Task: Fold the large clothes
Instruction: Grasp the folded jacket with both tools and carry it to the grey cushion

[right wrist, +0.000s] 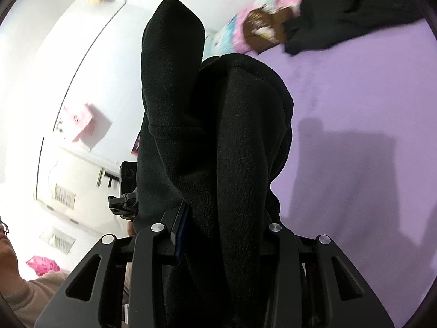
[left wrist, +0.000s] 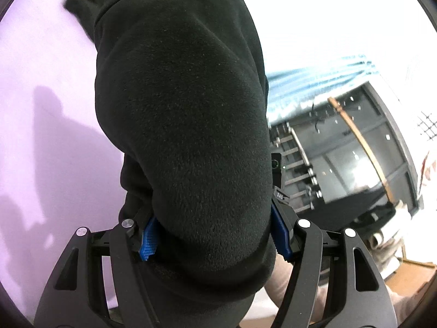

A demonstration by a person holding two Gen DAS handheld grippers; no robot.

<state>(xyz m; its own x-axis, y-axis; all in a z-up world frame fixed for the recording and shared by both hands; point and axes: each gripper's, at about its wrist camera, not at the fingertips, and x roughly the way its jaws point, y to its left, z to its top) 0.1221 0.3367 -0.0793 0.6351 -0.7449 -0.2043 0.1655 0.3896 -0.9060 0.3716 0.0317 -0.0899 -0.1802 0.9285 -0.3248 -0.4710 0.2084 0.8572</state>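
Observation:
A black fleece garment [left wrist: 185, 114] fills the middle of the left wrist view and hangs over my left gripper [left wrist: 215, 235], whose blue-padded fingers [left wrist: 148, 242] are shut on it. The same black fleece [right wrist: 218, 142] fills the right wrist view, bunched in thick folds between the fingers of my right gripper [right wrist: 221, 232], which is shut on it. Both hold the garment lifted above the purple bed sheet [right wrist: 355, 95]. A far part of the garment [right wrist: 355, 8] still lies on the sheet.
The purple sheet [left wrist: 46, 109] spreads to the left in the left wrist view. A patterned pink and brown pillow [right wrist: 262, 19] lies at the far end of the bed. A dark window and blue curtain [left wrist: 322, 82] are at the right. The person's face [right wrist: 5, 246] is at the left edge.

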